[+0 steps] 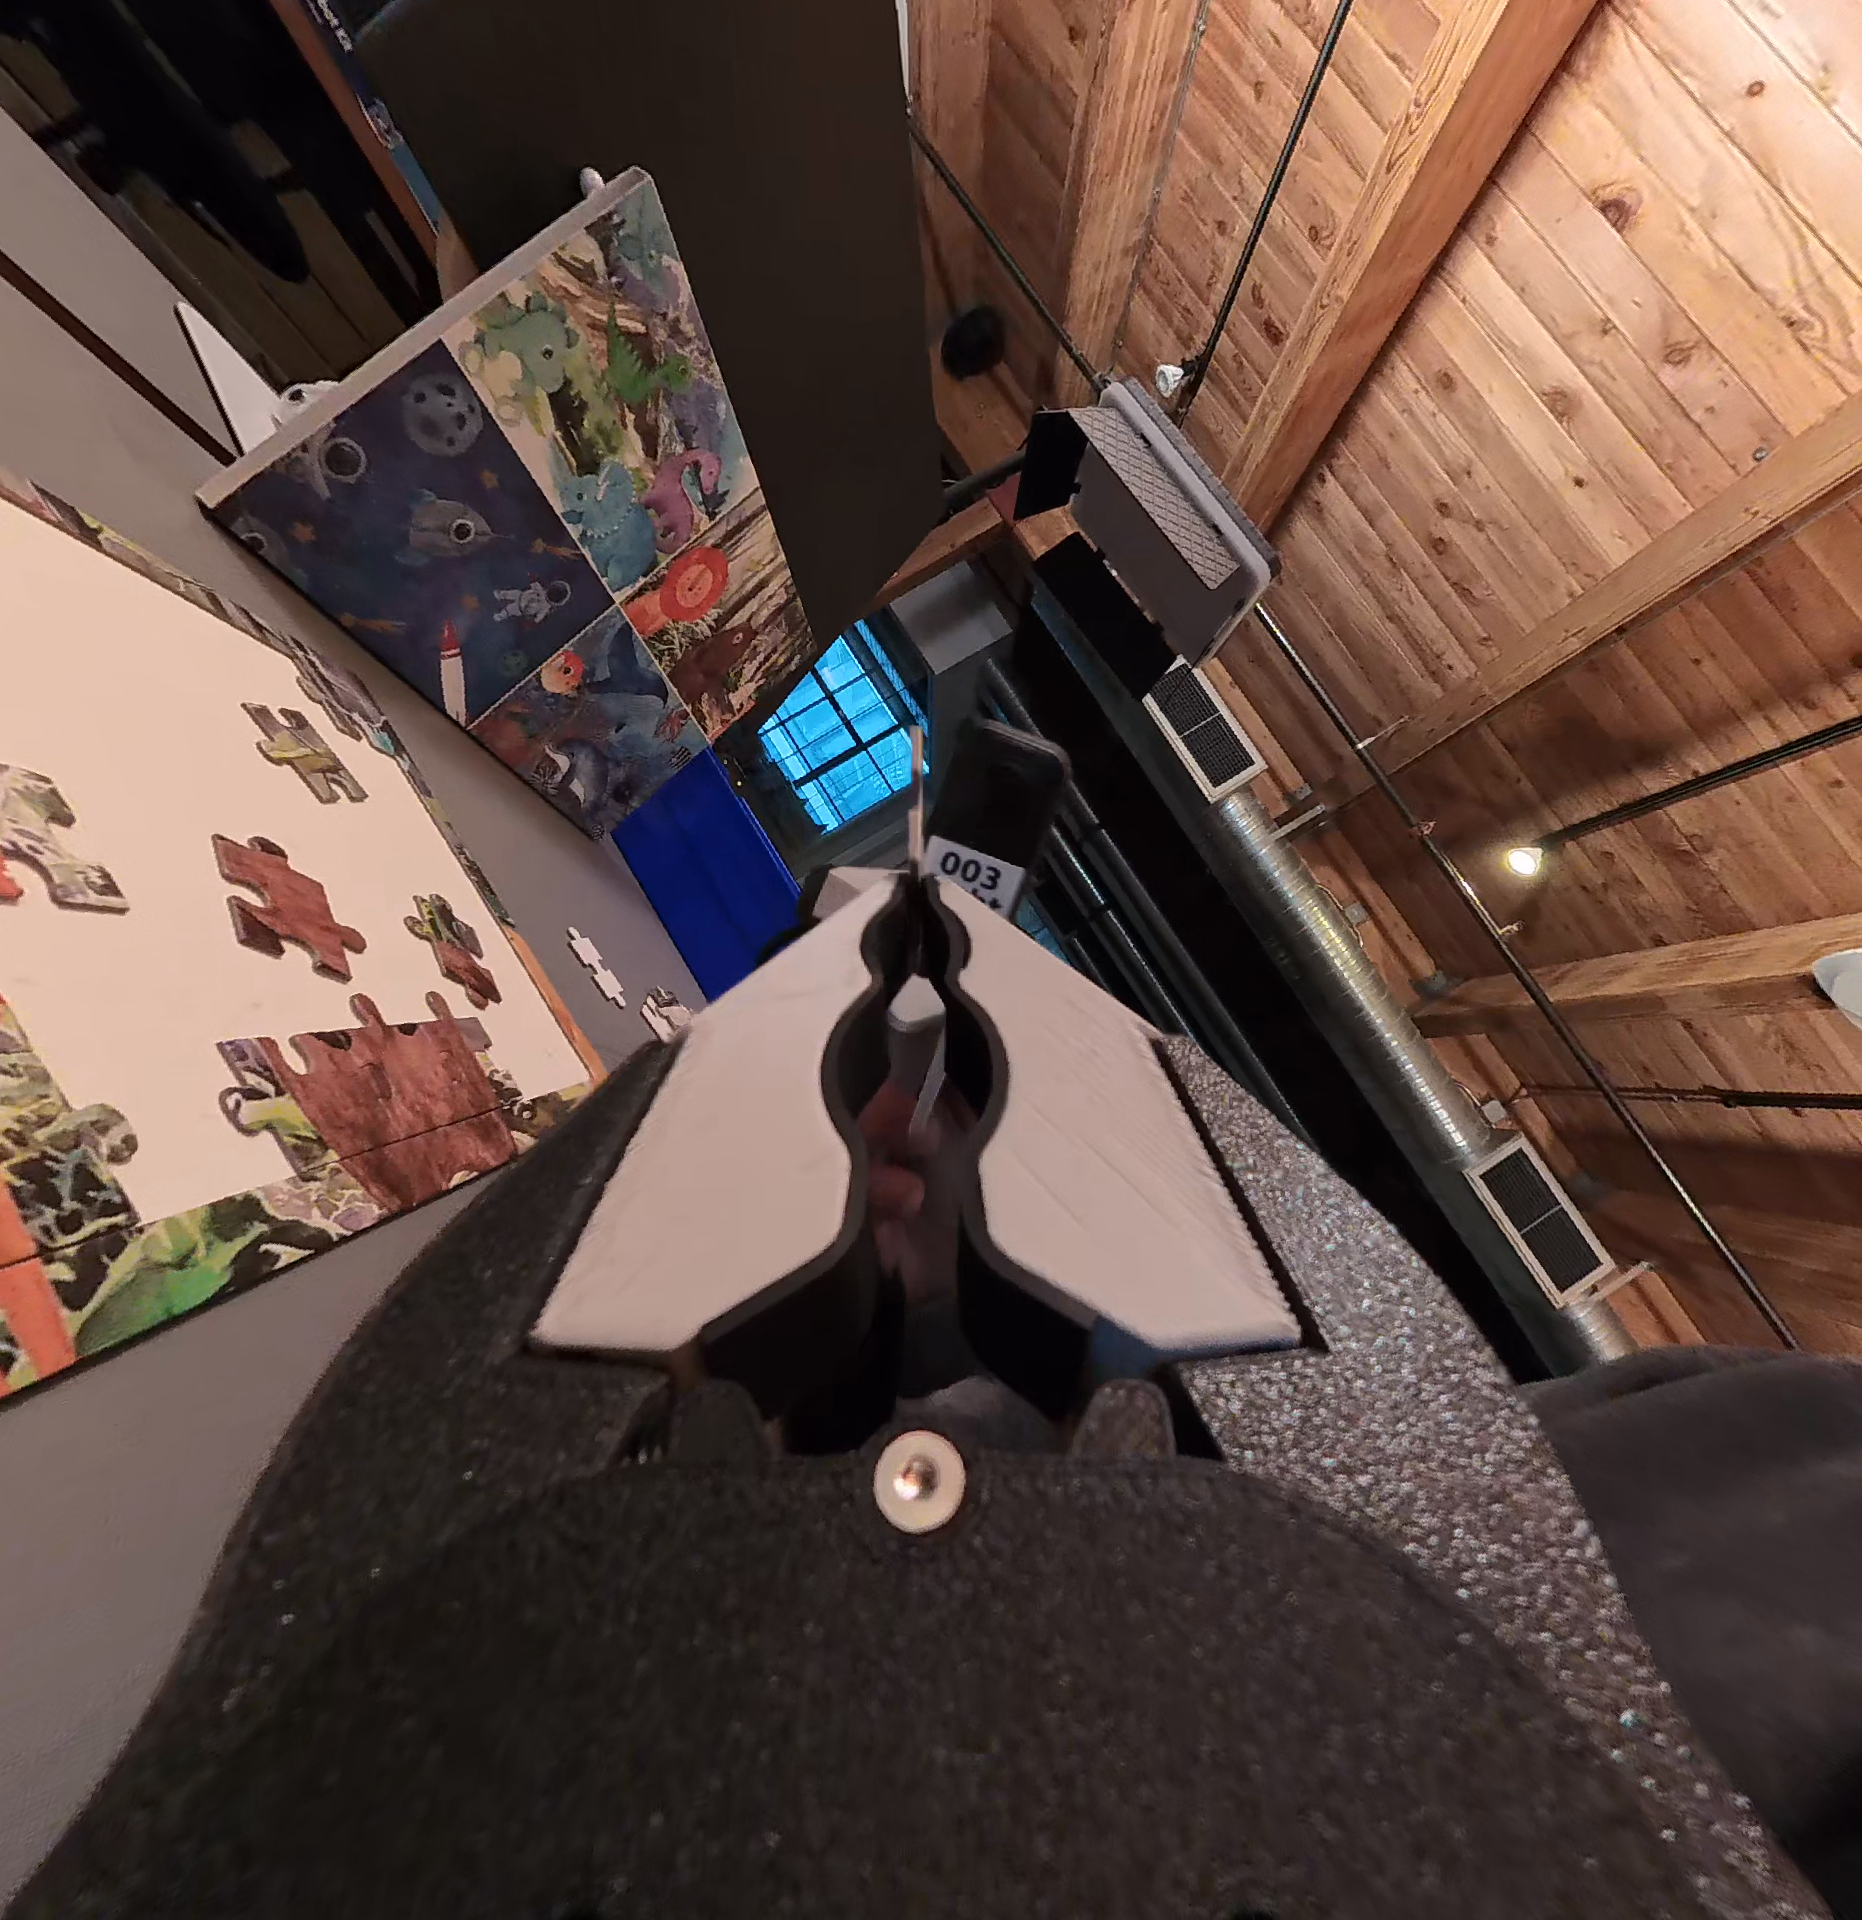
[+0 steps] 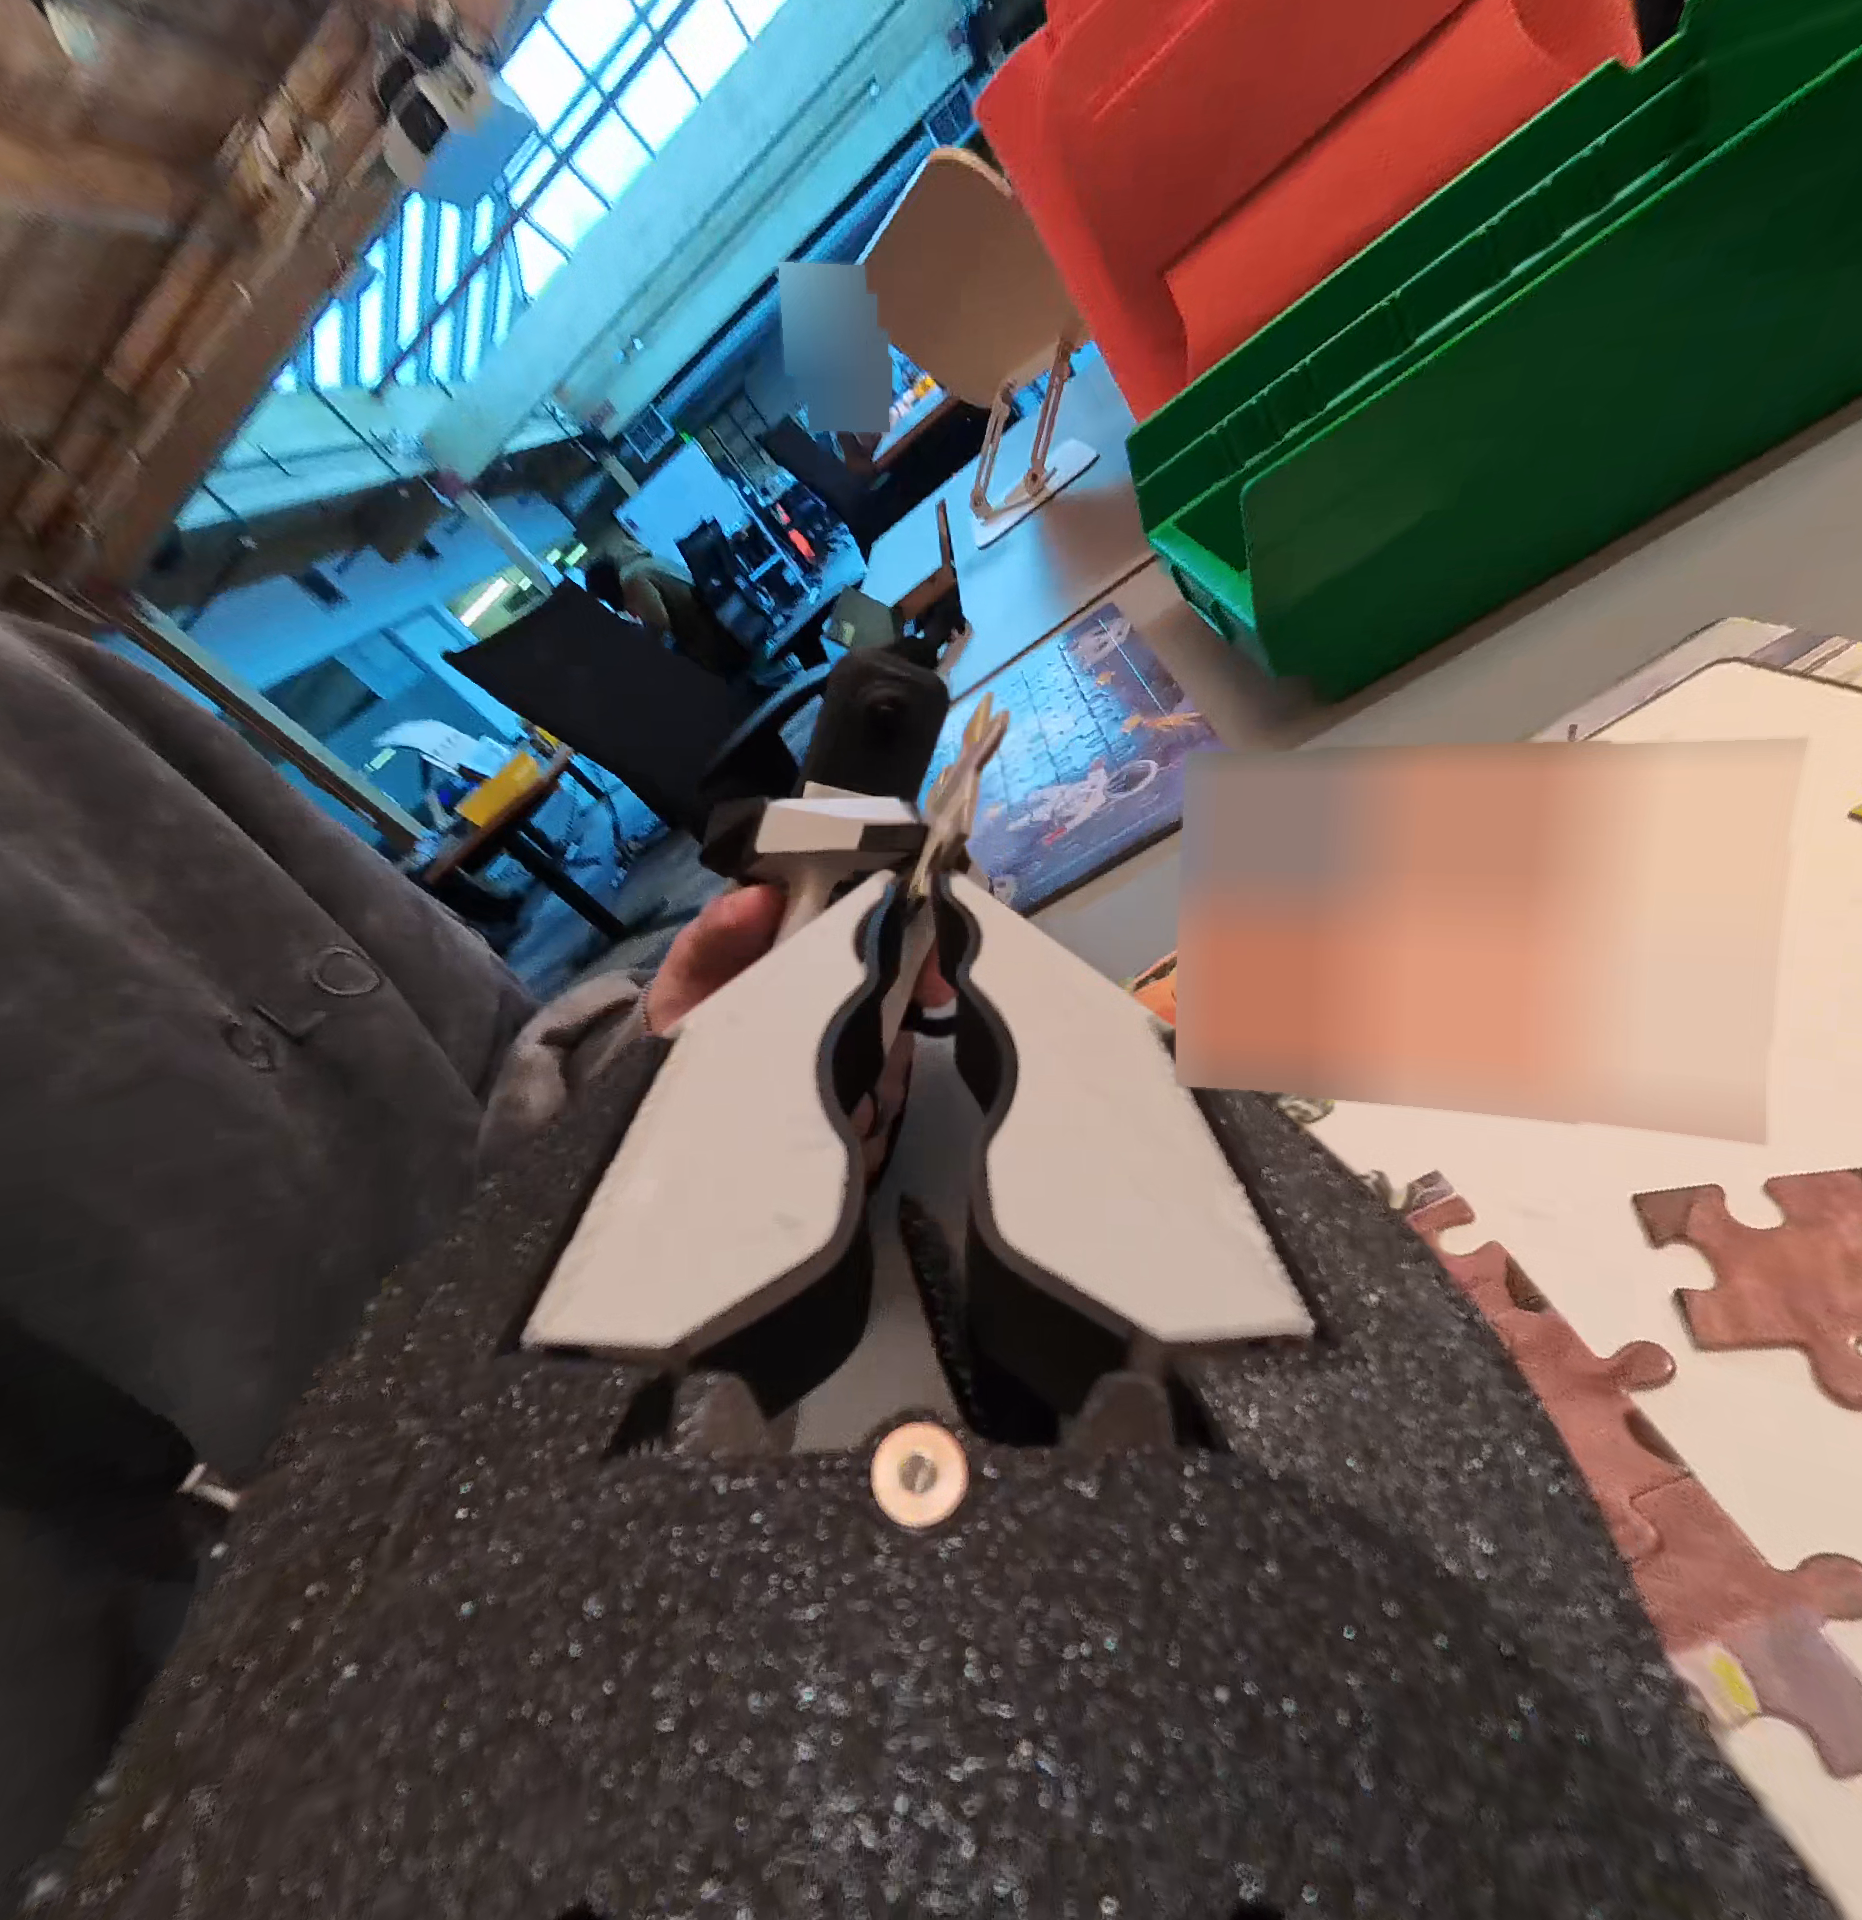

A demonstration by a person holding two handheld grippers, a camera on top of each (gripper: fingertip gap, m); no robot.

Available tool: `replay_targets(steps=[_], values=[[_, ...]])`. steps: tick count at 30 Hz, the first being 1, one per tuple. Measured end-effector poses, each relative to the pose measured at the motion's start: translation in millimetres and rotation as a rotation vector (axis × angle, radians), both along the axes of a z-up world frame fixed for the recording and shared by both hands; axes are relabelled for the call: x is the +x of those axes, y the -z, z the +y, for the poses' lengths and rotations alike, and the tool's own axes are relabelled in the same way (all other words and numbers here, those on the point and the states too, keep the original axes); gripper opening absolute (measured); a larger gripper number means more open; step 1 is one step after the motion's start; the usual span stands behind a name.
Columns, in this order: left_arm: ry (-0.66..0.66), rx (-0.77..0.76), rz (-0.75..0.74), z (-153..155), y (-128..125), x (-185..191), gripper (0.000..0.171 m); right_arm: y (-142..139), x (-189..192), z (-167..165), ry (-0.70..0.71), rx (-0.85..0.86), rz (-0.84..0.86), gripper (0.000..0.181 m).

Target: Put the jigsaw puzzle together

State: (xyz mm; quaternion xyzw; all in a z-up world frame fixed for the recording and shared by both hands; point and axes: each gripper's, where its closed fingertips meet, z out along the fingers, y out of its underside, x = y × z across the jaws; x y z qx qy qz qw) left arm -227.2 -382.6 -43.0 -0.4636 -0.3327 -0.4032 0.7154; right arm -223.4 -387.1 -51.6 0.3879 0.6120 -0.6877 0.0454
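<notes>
cardboard puzzle piece [image 2: 953, 800], seen edge-on, sits pinched between the nearly closed tips of the right gripper [image 2: 922, 899], lifted above the table; the left gripper [image 2: 802, 831] meets it from the other side, a hand [image 2: 714, 951] behind it. in the left wrist view the left gripper [image 1: 919, 902] is closed down on the same thin piece [image 1: 916, 805], with the right gripper [image 1: 994, 805] just beyond. off to that view's left lies the pale puzzle board [image 1: 106, 727] on the grey table [image 1: 179, 1507], carrying loose brown pieces [image 1: 283, 904] and a joined brown and green section [image 1: 376, 1091]. a picture panel [image 1: 511, 499] stands behind the board. in the right wrist view a brown piece [image 2: 1800, 1278] lies on the board [image 2: 1592, 1382], and a green bin [image 2: 1509, 447] stands farther back
</notes>
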Motion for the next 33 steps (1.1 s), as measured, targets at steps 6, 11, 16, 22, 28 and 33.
replay_targets(steps=[6, 11, 16, 22, 28, 33], values=[[0.017, -0.017, -0.004, 3.1, 2.3, 3.1, 0.003, -2.1, -2.2, 8.0, -0.004, -0.078, -0.052, 0.002], [-0.108, -0.103, -0.037, -4.3, 16.0, -18.9, 0.028, 23.5, -43.7, 39.7, 0.083, -0.021, -0.269, 0.001], [-0.16, -0.162, 0.059, -5.1, 14.4, -18.0, 0.016, 74.1, -101.4, 70.0, 0.12, 0.193, -0.58, 0.002], [-0.113, -0.148, 0.055, -0.9, 13.8, -11.6, 0.013, 104.8, -128.2, 64.1, 0.098, 0.216, -0.7, 0.002], [-0.085, -0.133, 0.042, 1.0, 13.3, -9.1, 0.012, 118.7, -130.5, 68.0, 0.106, 0.278, -0.711, 0.002], [-0.069, -0.126, 0.033, 2.2, 13.5, -7.6, 0.011, 130.0, -131.6, 72.2, 0.126, 0.332, -0.716, 0.006]])
